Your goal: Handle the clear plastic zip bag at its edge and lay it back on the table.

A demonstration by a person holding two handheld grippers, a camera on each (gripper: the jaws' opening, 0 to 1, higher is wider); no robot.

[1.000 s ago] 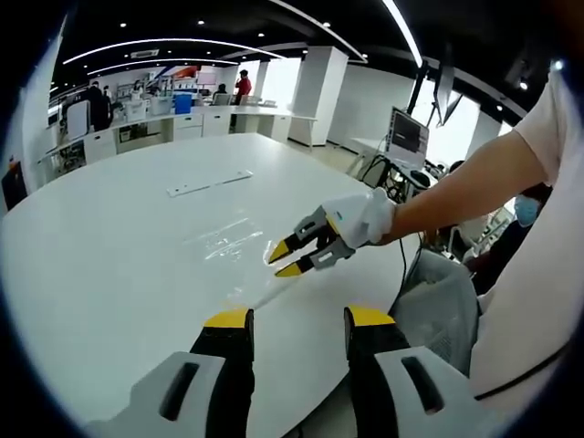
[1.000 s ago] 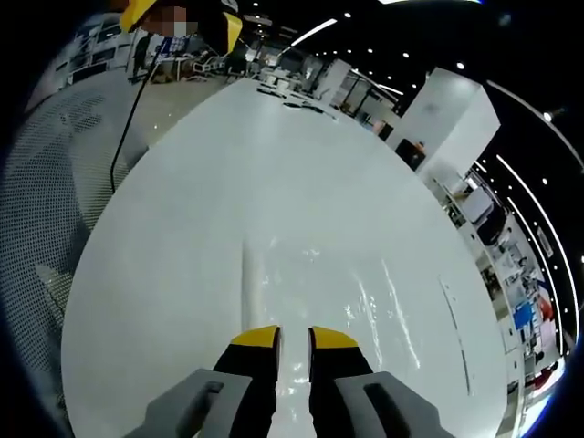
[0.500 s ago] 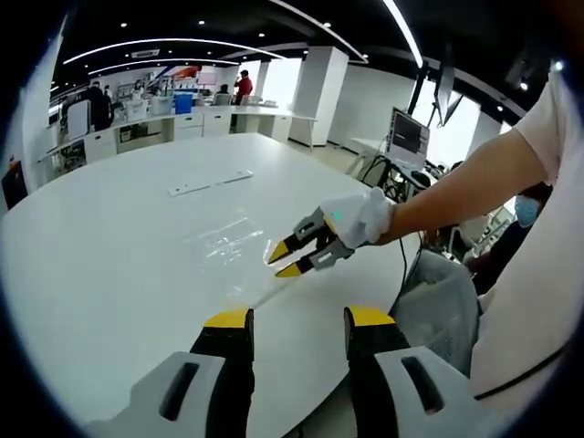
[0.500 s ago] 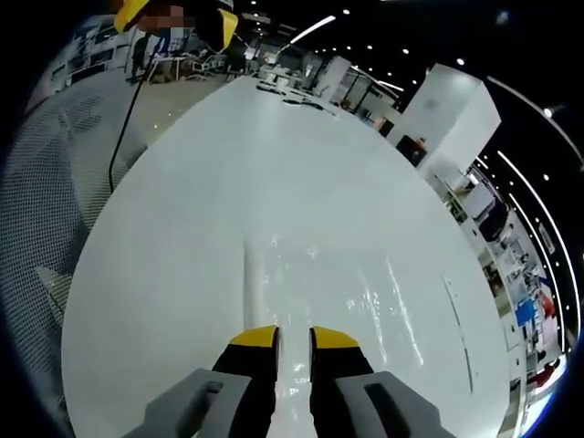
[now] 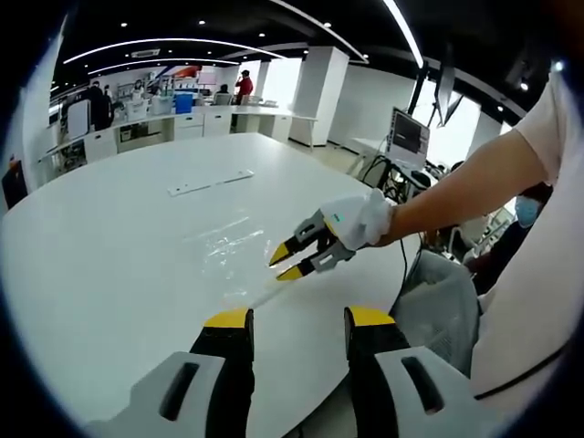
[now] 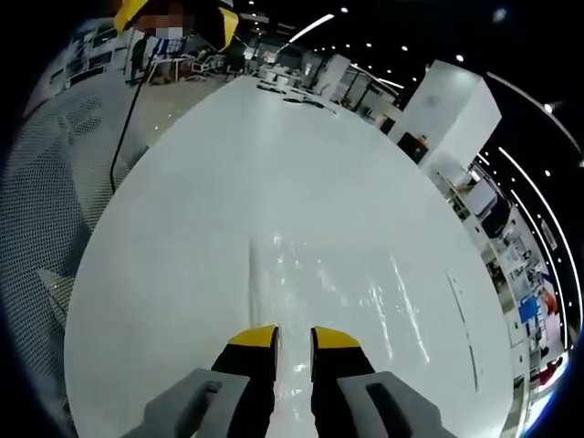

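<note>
Clear zip bag (image 5: 224, 239) lies flat on white table (image 5: 109, 265). Right gripper (image 5: 285, 260), jaws slightly apart, hovers at its near edge; left gripper (image 5: 297, 319) gapes, idle. Next: pinch edge.

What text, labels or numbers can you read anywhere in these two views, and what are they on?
None can be read.
The monitor on a stand shows a lit screen, its content too blurred to read.
The red and blue wall graphic far across the room is too small to make out.
The clear plastic zip bag, the white round table and the flat white strip on it show no print.
</note>
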